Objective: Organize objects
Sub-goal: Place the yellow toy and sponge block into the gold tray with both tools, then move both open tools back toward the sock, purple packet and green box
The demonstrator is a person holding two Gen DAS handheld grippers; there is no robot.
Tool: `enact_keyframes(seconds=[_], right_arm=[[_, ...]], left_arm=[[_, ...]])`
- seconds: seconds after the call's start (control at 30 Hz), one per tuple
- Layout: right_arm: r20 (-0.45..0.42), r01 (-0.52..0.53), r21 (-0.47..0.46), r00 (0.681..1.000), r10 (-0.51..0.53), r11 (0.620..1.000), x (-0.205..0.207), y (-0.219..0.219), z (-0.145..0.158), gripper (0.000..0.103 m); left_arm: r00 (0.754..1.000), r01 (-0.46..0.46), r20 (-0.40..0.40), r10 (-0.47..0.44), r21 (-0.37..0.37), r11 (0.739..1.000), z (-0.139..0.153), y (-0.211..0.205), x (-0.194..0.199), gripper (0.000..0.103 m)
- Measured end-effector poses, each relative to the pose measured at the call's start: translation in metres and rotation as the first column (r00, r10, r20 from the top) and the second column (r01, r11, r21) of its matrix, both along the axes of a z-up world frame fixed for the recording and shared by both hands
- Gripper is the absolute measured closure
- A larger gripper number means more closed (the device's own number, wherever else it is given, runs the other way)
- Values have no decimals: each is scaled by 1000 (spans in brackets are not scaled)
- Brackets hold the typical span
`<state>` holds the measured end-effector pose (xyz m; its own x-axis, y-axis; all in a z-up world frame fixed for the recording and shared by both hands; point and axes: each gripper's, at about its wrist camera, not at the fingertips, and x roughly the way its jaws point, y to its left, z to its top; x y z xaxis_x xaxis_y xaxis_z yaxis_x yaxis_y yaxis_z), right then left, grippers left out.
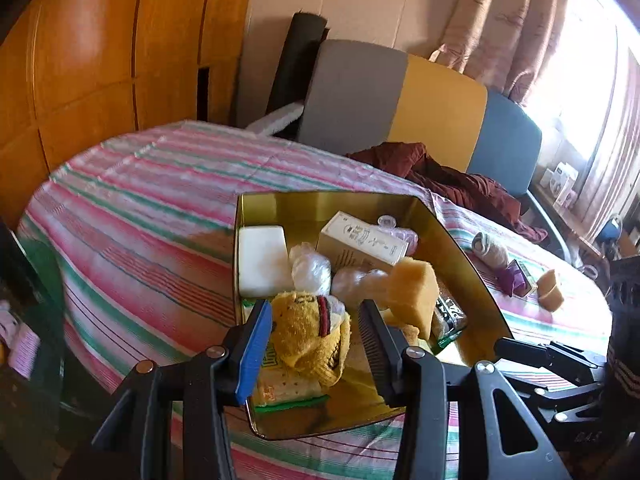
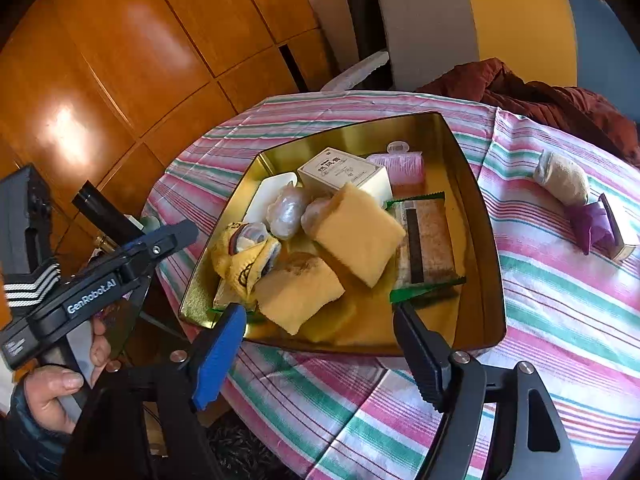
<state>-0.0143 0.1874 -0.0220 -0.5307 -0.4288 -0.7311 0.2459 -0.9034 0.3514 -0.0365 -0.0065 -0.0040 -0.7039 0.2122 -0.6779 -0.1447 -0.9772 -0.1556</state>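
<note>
A gold tin box [image 1: 460, 232] [image 2: 480, 200] sits on the striped table and holds several items: a yellow sock [image 1: 308, 332] [image 2: 240, 264], yellow sponges [image 1: 412, 292] [image 2: 356, 236], a white carton [image 1: 360, 240] [image 2: 344, 172], a white soap block [image 1: 262, 260] and plastic-wrapped lumps [image 2: 286, 210]. My left gripper [image 1: 316, 328] is open, its jaws on either side of the yellow sock without closing on it. My right gripper [image 2: 320, 336] is open and empty at the box's near rim.
On the striped cloth right of the box lie a rolled beige sock [image 2: 564, 182] [image 1: 490, 248], a purple item with a small box [image 2: 604, 228] [image 1: 516, 278] and a small yellow cup [image 1: 550, 290]. A maroon garment [image 2: 540, 96] lies on the chair behind. Wooden cabinets stand at the left.
</note>
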Motion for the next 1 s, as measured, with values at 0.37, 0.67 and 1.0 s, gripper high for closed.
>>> enact_keyframes(seconds=[0.37,0.67,1.0], right_arm=[[-26,44,10,999,-44,999,9,10,6,16],[-53,113,18,992,-112,993,14,36,13,16],[-27,258,3,966,-258,966,25,99,3,16]], left_arm=[[994,61,-90,-70,-95,994,21,28,15,58],[987,123,-90,-134,-123,985,25,49,22,58],[974,203,-69,-216,-155,967,25,80,25,58]])
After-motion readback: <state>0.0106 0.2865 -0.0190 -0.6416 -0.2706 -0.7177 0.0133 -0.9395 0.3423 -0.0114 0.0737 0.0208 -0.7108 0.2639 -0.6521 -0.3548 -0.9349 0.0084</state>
